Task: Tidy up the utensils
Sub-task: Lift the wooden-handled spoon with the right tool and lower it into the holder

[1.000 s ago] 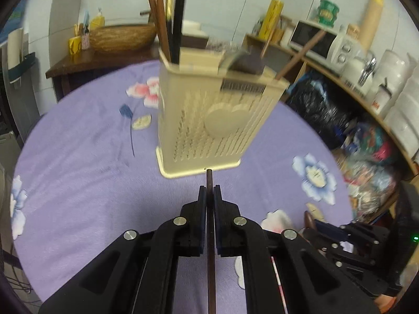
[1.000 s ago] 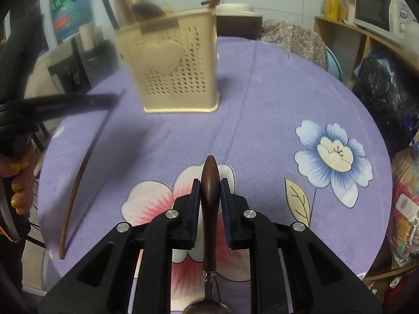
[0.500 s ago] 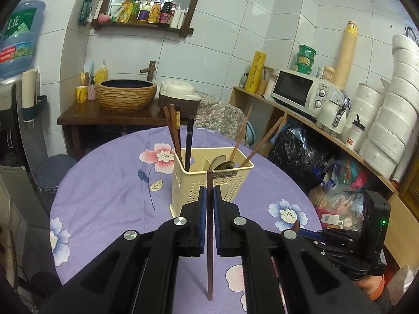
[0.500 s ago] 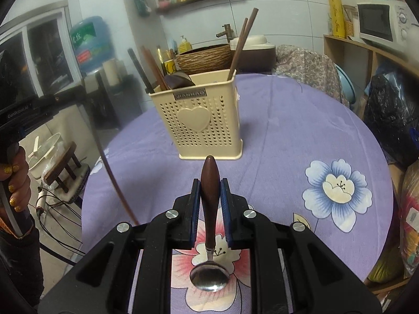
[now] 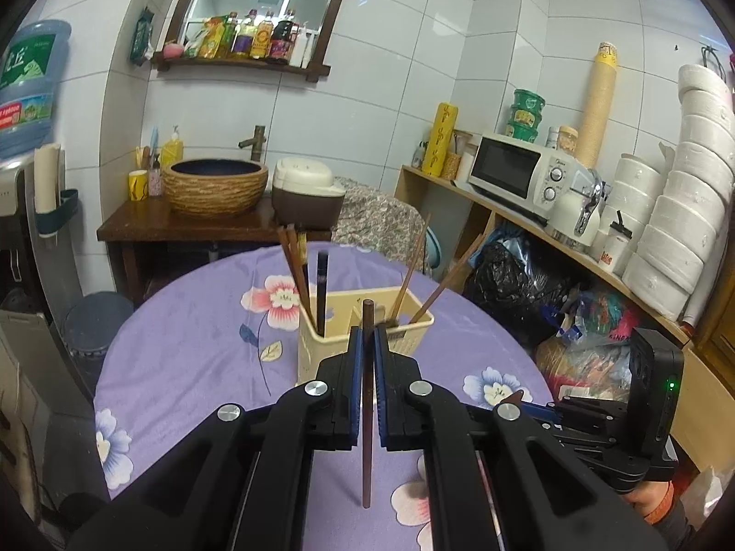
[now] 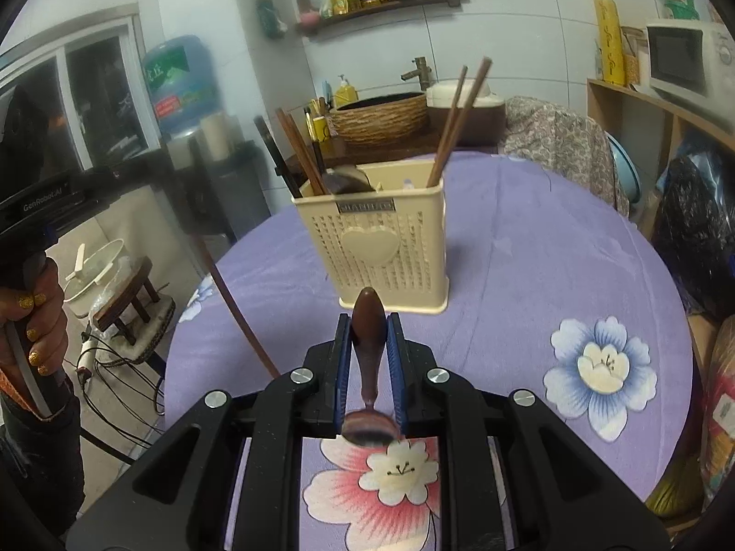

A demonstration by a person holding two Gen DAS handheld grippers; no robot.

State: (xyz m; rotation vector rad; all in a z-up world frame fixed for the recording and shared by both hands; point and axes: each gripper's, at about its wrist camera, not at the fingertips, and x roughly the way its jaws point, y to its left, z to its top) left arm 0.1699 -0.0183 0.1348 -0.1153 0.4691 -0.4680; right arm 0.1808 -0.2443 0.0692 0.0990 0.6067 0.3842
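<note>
While both grippers hang above the purple flowered tablecloth:
Chopstick: thin dark wood rod, long axis upright, top end level with the caddy rim, lower end free in the air.
Spoon: bulbous brown wooden handle pointing up and forward at the caddy, shiny metal bowl hanging low.
Caddy: cream perforated plastic box with a raised heart, upright on the cloth, already holding sticks that lean outward.
Left gripper: blue pads pinched tight on the chopstick.
Right gripper: narrowly parted, clamping the spoon handle.
</note>
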